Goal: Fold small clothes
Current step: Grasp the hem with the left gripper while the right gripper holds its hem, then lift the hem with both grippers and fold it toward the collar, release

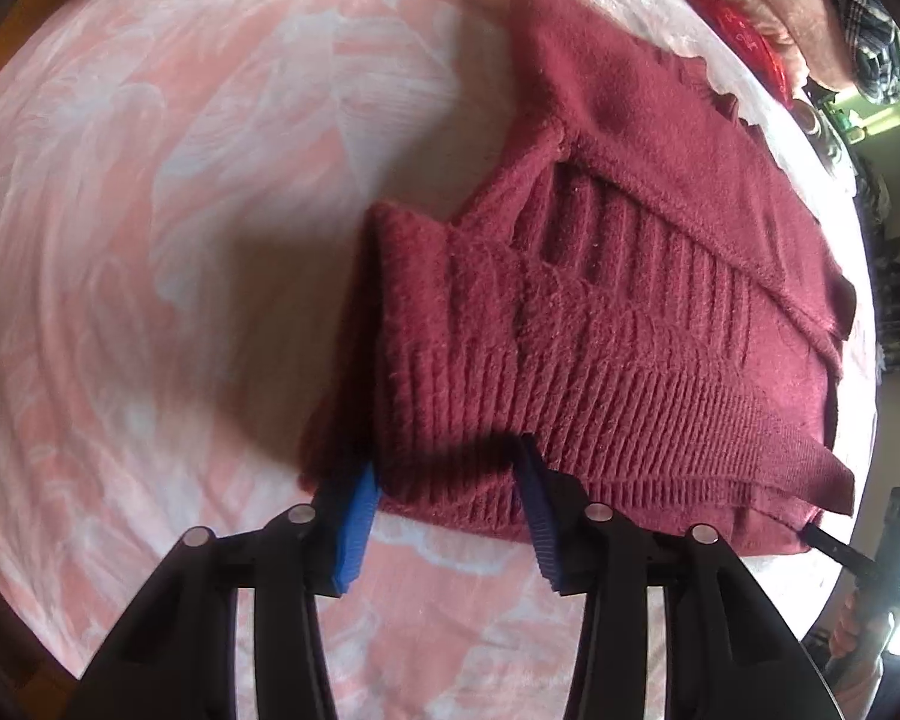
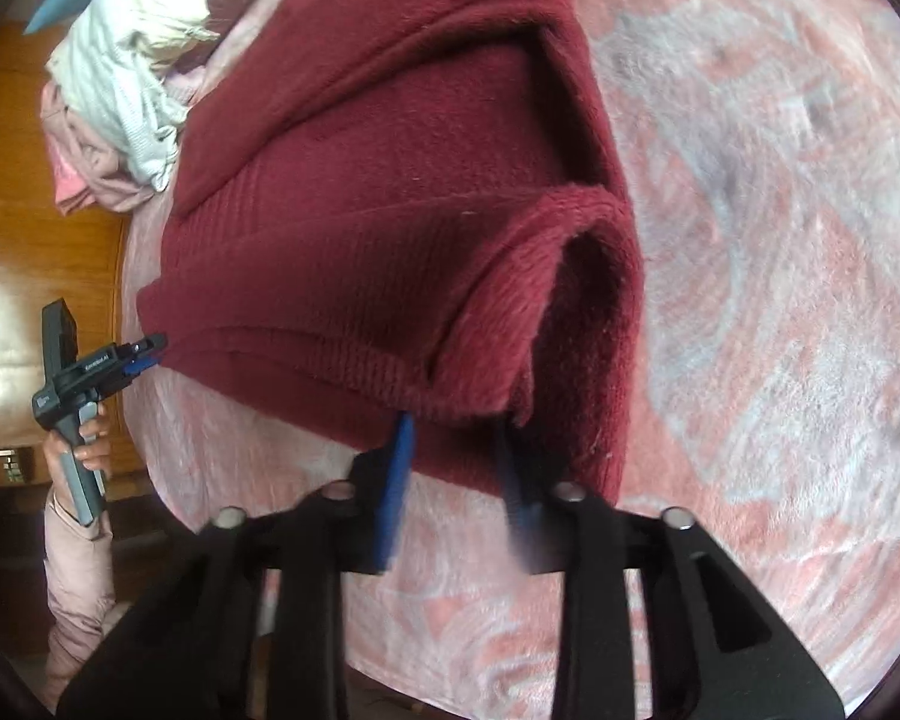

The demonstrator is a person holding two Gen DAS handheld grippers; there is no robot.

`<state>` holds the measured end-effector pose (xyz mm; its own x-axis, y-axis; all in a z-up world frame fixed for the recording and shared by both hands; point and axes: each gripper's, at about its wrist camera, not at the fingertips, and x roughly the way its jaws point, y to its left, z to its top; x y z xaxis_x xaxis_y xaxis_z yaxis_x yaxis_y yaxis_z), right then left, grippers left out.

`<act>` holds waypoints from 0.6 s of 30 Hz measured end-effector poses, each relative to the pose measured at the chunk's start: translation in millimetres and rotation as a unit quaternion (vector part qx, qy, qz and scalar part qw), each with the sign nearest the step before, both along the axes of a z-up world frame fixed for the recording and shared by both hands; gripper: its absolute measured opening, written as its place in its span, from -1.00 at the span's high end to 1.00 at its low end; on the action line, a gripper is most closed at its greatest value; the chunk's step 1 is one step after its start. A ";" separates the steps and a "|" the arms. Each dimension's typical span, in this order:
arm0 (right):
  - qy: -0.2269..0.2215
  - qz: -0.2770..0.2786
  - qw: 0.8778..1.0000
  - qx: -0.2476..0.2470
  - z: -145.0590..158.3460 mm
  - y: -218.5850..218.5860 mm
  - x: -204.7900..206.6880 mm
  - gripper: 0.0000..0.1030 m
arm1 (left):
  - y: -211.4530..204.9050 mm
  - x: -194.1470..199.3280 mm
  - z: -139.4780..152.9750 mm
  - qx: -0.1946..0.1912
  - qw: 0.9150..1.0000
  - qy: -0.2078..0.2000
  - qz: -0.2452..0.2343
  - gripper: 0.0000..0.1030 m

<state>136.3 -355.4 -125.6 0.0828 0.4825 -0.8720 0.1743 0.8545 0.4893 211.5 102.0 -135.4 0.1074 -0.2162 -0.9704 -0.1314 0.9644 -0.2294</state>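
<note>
A small maroon knit sweater (image 1: 618, 312) lies partly folded on a pink and white patterned bedspread (image 1: 168, 228). My left gripper (image 1: 450, 468) has its blue fingers on both sides of the ribbed hem at the near corner, jaws wide, fabric bunched between them and lifted a little. In the right wrist view the sweater (image 2: 360, 210) hangs lifted, and my right gripper (image 2: 456, 426) has its blue fingers around the other hem corner. The left gripper also shows there (image 2: 144, 354), at the sweater's far corner.
A pile of white and pink clothes (image 2: 120, 102) lies at the bed's edge by a wooden headboard (image 2: 24, 192). More clothes, red and checked, (image 1: 858, 42) lie beyond the sweater. Bare bedspread (image 2: 780, 240) spreads beside the sweater.
</note>
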 end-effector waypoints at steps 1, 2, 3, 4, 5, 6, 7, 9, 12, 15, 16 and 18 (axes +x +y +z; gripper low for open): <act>-0.002 -0.005 1.000 0.001 0.3 1.5 0.8 0.75 | -1.2 -0.4 -0.9 0.001 1.000 -0.002 -0.003 0.29; -0.003 -0.009 1.000 0.000 1.6 -0.3 -0.1 0.88 | -2.4 -0.6 -1.3 -0.002 1.000 -0.002 -0.005 0.37; -0.010 -0.007 1.000 0.000 4.5 0.5 0.5 1.00 | -4.0 -0.7 -1.4 -0.006 1.000 -0.002 -0.009 0.49; -0.016 -0.005 1.000 -0.002 8.6 0.2 -0.3 1.00 | -5.0 -1.1 -1.1 -0.006 1.000 -0.004 -0.011 0.52; -0.024 -0.005 1.000 -0.007 11.5 -0.8 -0.2 1.00 | -5.5 -1.6 -0.4 -0.003 1.000 -0.008 -0.012 0.55; -0.032 -0.005 0.999 -0.008 16.0 -0.5 0.2 1.00 | -4.8 -1.8 -0.1 -0.004 1.000 -0.009 -0.010 0.58; -0.040 -0.004 0.999 -0.007 19.3 -0.6 1.2 1.00 | -2.9 -2.0 0.9 -0.007 1.000 -0.010 -0.005 0.66; -0.056 -0.005 0.998 -0.013 27.6 -2.7 1.8 1.00 | 3.1 0.1 5.5 -0.021 1.000 -0.015 0.006 0.72; -0.056 0.003 0.998 -0.016 35.1 -7.0 3.5 0.94 | 7.8 4.9 17.0 -0.037 0.999 -0.030 0.016 0.76; -0.040 -0.013 0.999 -0.026 28.4 -9.0 2.1 0.27 | 4.4 7.8 23.4 -0.039 0.999 -0.034 0.006 0.75; -0.035 -0.008 0.999 -0.037 25.0 -7.6 1.1 0.20 | 3.2 6.7 23.1 -0.037 0.999 -0.032 0.004 0.74; -0.021 -0.007 0.998 -0.055 16.6 -6.5 -0.8 0.21 | -1.5 4.8 19.3 -0.026 0.999 -0.029 -0.008 0.62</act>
<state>135.5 -361.9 -109.0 0.1272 0.3829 -0.9150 0.1680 0.9008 0.4003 216.4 100.5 -116.2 0.1585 -0.2685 -0.9501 -0.1009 0.9529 -0.2861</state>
